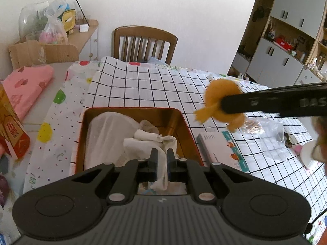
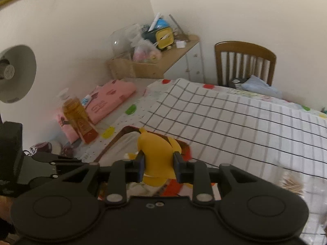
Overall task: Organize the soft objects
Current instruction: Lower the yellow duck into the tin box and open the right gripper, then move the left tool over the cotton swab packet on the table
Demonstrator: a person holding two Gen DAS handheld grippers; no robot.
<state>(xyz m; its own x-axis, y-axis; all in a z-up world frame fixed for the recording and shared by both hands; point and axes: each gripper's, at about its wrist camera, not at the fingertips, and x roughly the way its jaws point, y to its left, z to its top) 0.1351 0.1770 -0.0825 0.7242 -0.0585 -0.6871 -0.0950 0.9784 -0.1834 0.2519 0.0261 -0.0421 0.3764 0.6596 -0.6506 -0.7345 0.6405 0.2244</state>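
My left gripper (image 1: 162, 156) is shut on a white sock (image 1: 163, 169) and holds it over the near end of a red tin box (image 1: 185, 122) with a gold inside. The box holds a white mesh cloth (image 1: 106, 134) and other pale socks (image 1: 147, 135). My right gripper (image 2: 159, 159) is shut on a yellow plush toy (image 2: 157, 151) and holds it above the box's right side (image 2: 120, 136). In the left wrist view the toy (image 1: 221, 91) hangs in the air, pinched by the right gripper's black fingers (image 1: 245, 104).
The table wears a white black-grid cloth (image 1: 153, 85) over a dotted one. A book (image 1: 222, 151) and a clear bag of small sticks (image 1: 259, 126) lie right of the box. A folded pink cloth (image 1: 26, 87), an orange bottle (image 2: 78, 118) and a wooden chair (image 1: 144, 42) stand around.
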